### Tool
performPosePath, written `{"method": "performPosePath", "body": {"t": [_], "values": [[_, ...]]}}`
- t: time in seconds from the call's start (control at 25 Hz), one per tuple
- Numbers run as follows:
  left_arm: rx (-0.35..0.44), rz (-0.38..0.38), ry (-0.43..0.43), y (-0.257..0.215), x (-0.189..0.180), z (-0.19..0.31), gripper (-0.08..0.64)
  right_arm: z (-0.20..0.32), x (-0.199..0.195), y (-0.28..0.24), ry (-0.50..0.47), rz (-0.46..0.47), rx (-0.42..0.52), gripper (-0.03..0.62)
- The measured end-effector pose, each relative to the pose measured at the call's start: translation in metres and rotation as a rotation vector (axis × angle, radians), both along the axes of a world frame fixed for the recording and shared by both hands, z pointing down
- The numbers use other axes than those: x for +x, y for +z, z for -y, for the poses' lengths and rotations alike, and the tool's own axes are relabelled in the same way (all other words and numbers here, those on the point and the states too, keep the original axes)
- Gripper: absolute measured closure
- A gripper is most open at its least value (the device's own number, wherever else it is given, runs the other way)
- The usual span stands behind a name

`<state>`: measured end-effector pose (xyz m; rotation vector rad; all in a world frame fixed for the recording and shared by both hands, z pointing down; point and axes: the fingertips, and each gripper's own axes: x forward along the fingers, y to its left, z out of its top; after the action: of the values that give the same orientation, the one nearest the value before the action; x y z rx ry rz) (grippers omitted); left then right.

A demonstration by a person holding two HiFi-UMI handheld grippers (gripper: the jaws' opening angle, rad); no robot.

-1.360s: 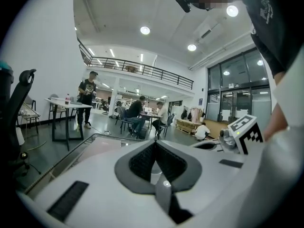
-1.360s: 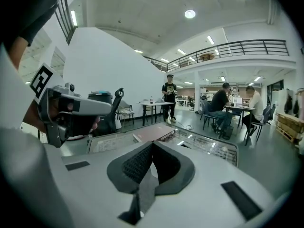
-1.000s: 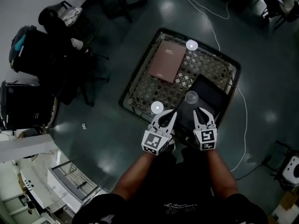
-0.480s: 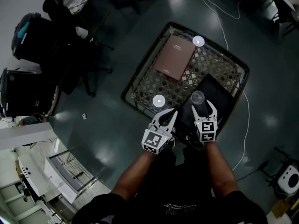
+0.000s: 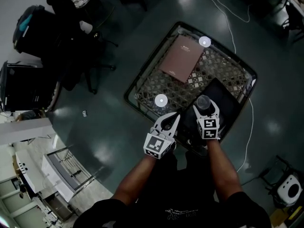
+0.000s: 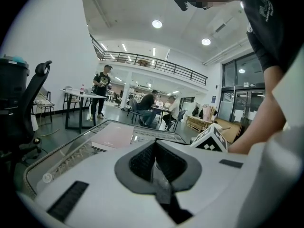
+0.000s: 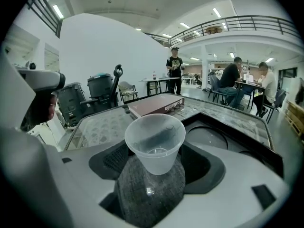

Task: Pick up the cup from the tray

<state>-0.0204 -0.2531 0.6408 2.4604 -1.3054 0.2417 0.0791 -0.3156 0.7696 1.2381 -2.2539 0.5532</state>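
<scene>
Grey-padded, my left gripper (image 5: 174, 116) is pinched closed on nothing, resting low centre of frame, I reckon to stay clear. Right of it, my right gripper (image 5: 205, 109) has just been opening its jaws; they stand wide either side of the translucent cup (image 7: 155, 141), not yet pressing it. The cup looks empty and stands upright on the black tray (image 5: 227, 95), centre right.
</scene>
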Motion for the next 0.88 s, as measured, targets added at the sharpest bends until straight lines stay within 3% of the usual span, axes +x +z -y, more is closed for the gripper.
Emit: {"method": "performPosePath", "body": {"t": [0.44,0.88], "values": [[-0.021,-0.005,-0.038,0.004,-0.008,-0.006,0.551,0.007,0.005,0.011,-0.025,-0.030,0.002,0.299],[-0.014,-0.012,-0.008,-0.004,-0.003,-0.010,0.551,0.002,0.009,-0.003,-0.027,-0.027,0.022,0.302]]}}
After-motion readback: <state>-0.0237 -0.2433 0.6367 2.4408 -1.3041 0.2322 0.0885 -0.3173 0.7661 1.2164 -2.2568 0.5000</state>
